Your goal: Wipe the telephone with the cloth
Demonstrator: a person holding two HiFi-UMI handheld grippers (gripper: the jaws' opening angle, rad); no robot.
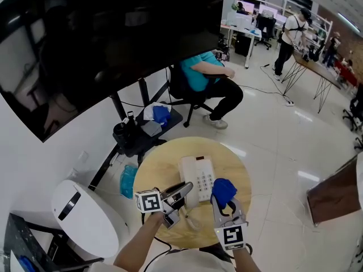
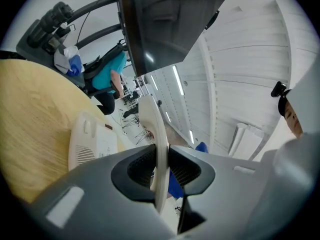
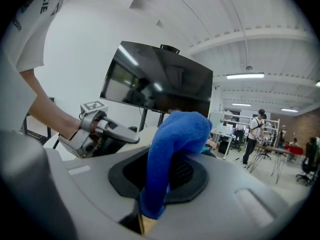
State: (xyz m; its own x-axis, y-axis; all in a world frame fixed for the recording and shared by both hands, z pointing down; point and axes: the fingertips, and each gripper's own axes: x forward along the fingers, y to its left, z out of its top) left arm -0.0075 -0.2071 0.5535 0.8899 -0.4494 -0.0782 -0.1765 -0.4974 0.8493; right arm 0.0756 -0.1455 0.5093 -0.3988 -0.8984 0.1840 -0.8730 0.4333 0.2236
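A white telephone base [image 1: 199, 174] lies in the middle of a round wooden table [image 1: 159, 169]. My left gripper [image 1: 182, 192] is shut on the cream handset [image 2: 159, 144], lifted edge-on off the base [image 2: 92, 141]. Just to the right, my right gripper [image 1: 226, 205] is shut on a blue cloth [image 1: 223, 189] over the base's right side. In the right gripper view the cloth [image 3: 176, 141] bulges out between the jaws of that gripper [image 3: 165, 181], and the left gripper [image 3: 107, 131] shows beside it. Whether the cloth touches the phone I cannot tell.
A large dark screen [image 1: 108, 44] on a black stand rises behind the table. A person in a teal shirt [image 1: 201, 75] sits on a chair beyond it. A white rounded device [image 1: 85, 211] stands at the left. People work at desks far back right [image 1: 289, 35].
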